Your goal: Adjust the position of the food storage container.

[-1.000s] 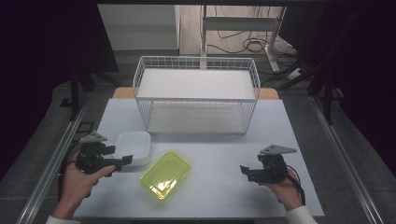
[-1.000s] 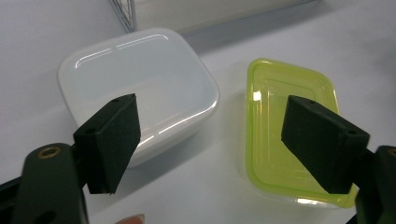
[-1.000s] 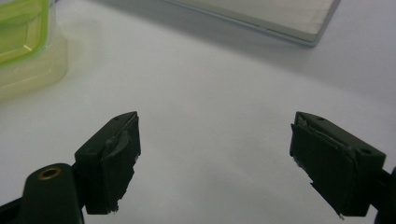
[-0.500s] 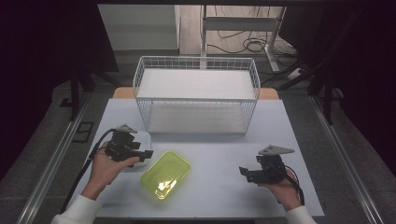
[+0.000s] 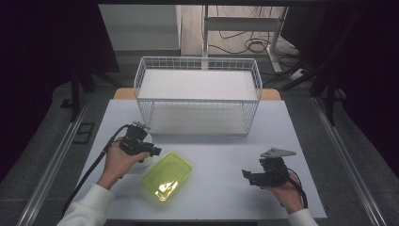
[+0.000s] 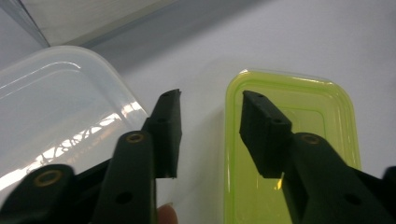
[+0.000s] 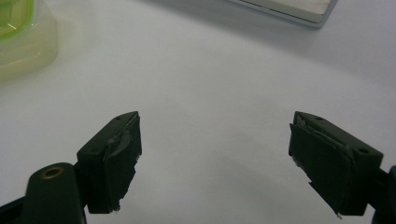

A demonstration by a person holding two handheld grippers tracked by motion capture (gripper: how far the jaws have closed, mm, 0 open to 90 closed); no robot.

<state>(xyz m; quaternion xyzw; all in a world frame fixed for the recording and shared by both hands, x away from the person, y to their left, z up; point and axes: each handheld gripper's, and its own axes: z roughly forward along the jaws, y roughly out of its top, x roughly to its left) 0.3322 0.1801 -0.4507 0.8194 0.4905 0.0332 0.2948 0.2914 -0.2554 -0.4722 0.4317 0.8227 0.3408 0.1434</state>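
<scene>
Yellow-green plastic, a shallow rectangular lid (image 5: 167,176), lies flat on the white table (image 5: 226,155) near its front edge, left of centre. Just beside it, to the left, sits a clear plastic box (image 6: 56,116); in the left gripper view the two appear close together with a narrow strip of table between them.

A person's left hand holds the left gripper (image 5: 154,151) low over that gap. Its jaws stand partly open and hold nothing: one black finger (image 6: 167,133) sits over the box's near rim, the other over the lid's left edge.

The right gripper (image 5: 246,174) rests in the right hand, well apart at the table's right front, jaws wide open and empty above bare table.

To do the grasp well, the left jaws should likely settle on one rim only, probably the lid's left edge, and close squarely so the thin plastic does not slip or tip.

A white wire basket (image 5: 197,96) stands at the back of the table, well clear of both hands. Open table lies between the lid and the right gripper, giving room to lift and carry. The lid's front corner is near the table's front edge.
</scene>
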